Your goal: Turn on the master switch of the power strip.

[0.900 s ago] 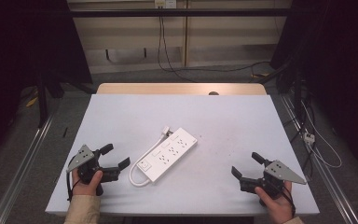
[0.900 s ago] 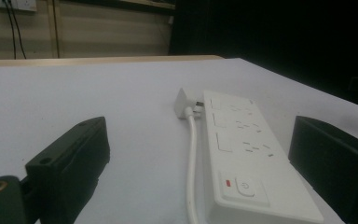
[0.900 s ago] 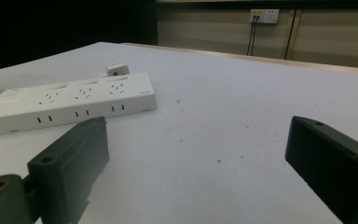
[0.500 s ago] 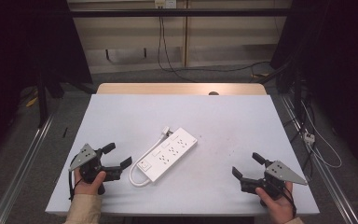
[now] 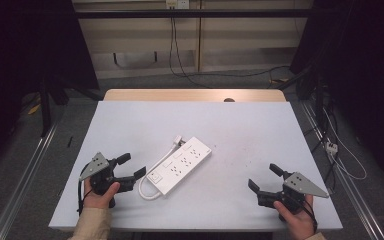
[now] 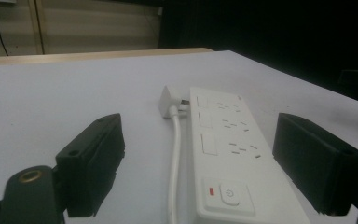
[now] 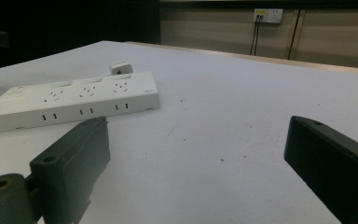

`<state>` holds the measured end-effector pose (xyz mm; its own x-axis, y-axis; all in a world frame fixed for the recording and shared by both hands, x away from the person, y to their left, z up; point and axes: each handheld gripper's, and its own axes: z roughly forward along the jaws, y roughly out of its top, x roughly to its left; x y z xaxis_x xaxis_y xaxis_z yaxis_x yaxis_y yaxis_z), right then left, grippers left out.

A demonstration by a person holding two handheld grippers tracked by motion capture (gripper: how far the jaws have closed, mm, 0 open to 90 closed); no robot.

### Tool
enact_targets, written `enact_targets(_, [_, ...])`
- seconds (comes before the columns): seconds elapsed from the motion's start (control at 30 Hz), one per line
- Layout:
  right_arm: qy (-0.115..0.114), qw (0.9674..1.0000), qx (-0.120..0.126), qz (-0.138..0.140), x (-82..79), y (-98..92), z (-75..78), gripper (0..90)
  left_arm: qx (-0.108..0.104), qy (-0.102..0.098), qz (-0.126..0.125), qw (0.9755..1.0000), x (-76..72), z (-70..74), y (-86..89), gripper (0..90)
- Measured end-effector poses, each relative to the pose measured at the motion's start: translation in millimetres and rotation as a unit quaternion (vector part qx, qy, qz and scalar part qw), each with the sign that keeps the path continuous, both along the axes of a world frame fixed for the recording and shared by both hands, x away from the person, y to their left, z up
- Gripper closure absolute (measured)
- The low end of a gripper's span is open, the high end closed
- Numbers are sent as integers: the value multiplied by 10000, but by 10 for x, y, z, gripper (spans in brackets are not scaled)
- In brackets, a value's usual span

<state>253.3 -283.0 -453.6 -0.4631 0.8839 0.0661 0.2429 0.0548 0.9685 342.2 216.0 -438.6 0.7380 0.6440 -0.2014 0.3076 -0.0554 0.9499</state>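
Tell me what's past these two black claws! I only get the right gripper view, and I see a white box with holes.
Observer: That is a power strip. The left gripper view shows a power button with a small red mark at its near end.
Operator: Does it have a wire?
Observer: Yes, a white cord runs along its side to a white plug lying on the table.
Operator: Where's the other claw?
Observer: The high view shows the left gripper open, just short of the strip's button end, not touching it.
Operator: And mine?
Observer: The right gripper is open too, well off to the strip's right.
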Motion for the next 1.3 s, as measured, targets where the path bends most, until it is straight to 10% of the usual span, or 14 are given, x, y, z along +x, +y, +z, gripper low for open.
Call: enact_targets(1.3, [13,10000,-57,56,-10,-3,0,72,291,334,-326,9985,68,-9,-142,639])
